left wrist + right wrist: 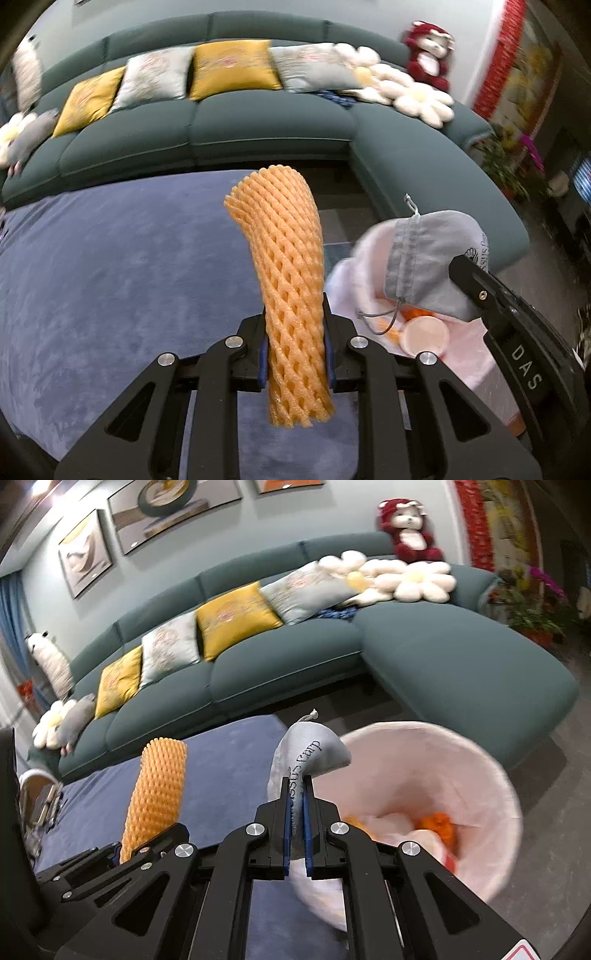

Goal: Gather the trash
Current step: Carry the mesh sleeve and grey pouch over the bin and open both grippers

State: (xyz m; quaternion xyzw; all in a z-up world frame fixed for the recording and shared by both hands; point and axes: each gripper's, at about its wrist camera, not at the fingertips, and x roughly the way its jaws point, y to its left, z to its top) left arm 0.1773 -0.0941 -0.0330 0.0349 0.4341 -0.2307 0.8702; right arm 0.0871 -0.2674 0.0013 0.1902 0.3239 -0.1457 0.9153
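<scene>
My left gripper [295, 325] is shut on an orange foam fruit net [284, 266] and holds it upright above the blue cloth, left of the bin. The net also shows in the right wrist view [155, 786]. My right gripper [295, 805] is shut on a grey drawstring pouch [310, 749] and holds it over the near rim of a bin with a white liner [491, 775]. In the left wrist view the pouch [432, 262] hangs over the bin [351, 266]. Orange scraps [439, 823] and a round lid [424, 334] lie inside the bin.
A blue cloth surface [110, 266] lies below the grippers. A green corner sofa [443, 657] with cushions and plush toys stands behind. The bin stands on grey floor [554, 849] to the right. Potted plants [535, 609] are at the far right.
</scene>
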